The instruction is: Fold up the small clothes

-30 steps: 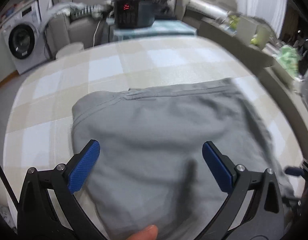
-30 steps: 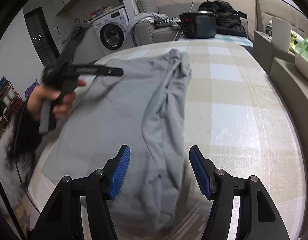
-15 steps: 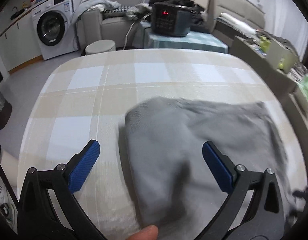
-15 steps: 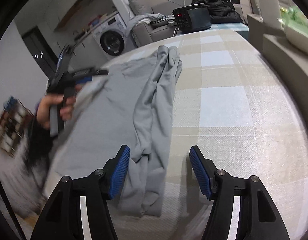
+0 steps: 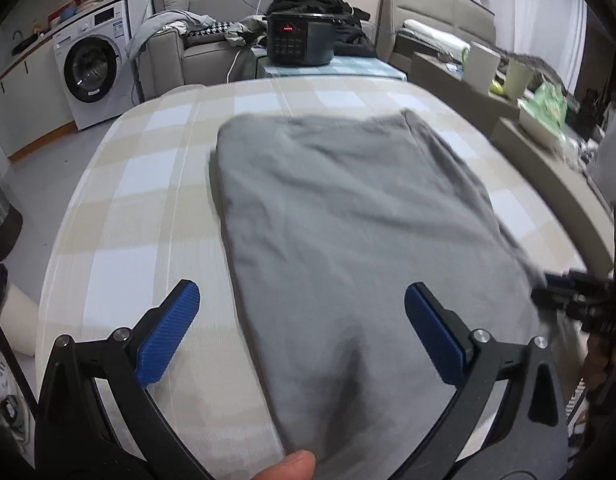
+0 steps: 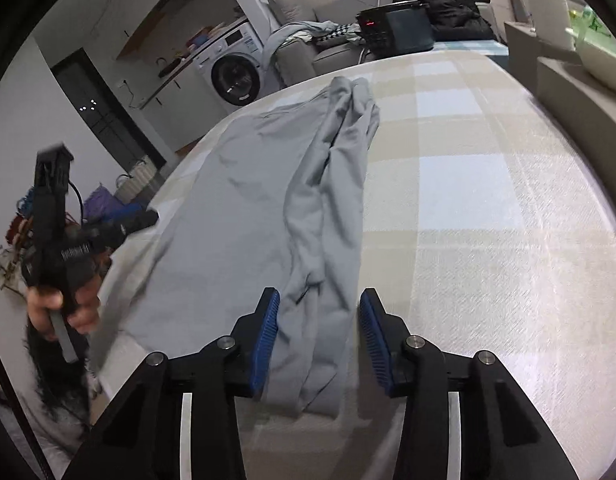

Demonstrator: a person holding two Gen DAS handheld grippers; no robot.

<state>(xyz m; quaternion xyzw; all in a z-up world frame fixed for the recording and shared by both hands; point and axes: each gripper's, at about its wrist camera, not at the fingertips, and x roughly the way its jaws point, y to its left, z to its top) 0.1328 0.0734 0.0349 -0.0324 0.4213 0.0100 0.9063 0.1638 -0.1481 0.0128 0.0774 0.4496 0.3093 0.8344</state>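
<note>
While the grey cloth [image 5: 348, 216] lies flat on the checked bed [image 5: 140, 208], you are only partway through the fold. One long side looks turned in, and it makes a bunched strip [image 6: 328, 200] down the right edge of the cloth. I think the other side and the fold across are not done yet.

Your left gripper [image 5: 300, 332] is spread wide above the near end of the cloth. Nothing is between its blue pads [image 5: 168, 334], so it holds nothing.

Your right gripper [image 6: 318, 344] has just been closing. The bunched strip sits between its jaws, but the pads do not seem to pinch it yet.

Count with me: one cloth, one bed, two grippers. Your left hand [image 6: 64, 304] shows at the bed's edge. Far behind stand one washer [image 5: 94, 76] and one black cooker [image 5: 300, 38].
</note>
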